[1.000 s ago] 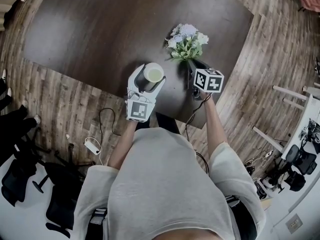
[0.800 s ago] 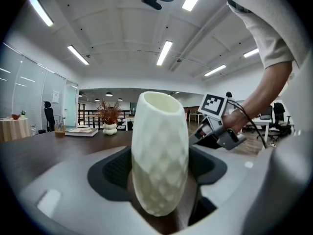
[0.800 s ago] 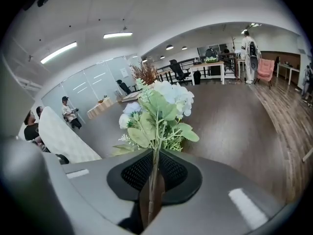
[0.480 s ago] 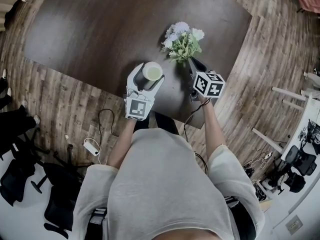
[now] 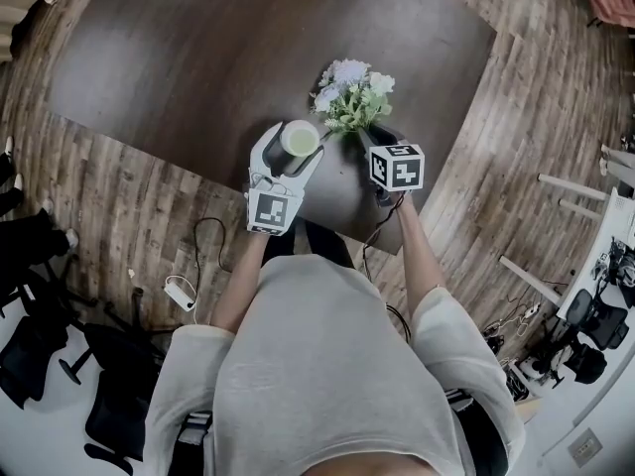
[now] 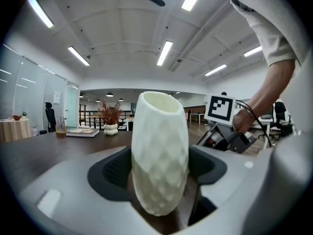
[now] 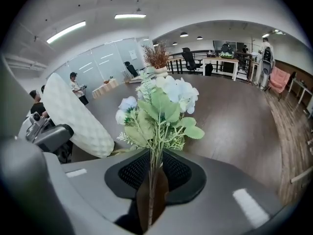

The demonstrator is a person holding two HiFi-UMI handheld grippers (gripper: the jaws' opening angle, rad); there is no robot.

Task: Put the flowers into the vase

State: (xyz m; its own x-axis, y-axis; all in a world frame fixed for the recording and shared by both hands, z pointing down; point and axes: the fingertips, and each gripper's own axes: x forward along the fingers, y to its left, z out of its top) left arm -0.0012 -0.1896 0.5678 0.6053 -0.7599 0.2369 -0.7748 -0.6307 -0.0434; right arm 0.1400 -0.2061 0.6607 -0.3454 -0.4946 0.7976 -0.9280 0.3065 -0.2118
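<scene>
While both grippers hung over the near edge of the table (image 5: 198,58), the floor (image 5: 129,206) off to the left had black chairs (image 5: 40,350) and a white plug (image 5: 183,290) with its cable, all well away from the action. The left gripper (image 5: 293,152) was spread wide and clamped on the vase (image 6: 160,146), pads hugging both sides of its lower half. The vase sat a touch tilted; couldn't tell if it was touching the table. From above, its mouth showed just the pale inside. Way behind it on the table stood a pot of dried twigs (image 6: 110,119) beside a book (image 6: 82,131). Just right of the vase were the flowers (image 7: 159,106), heads up over the table, close to the rim but outside it. Their stems ran down between the jaws of the right gripper (image 7: 155,180), which were only a little apart and had just been opening. The stems leaned on one pad with a sliver of gap on the other side, so loose rather than squeezed. From above, its marker cube (image 5: 397,167) covered those jaws. Further right, some white legs (image 5: 571,191) stood on the floor.
</scene>
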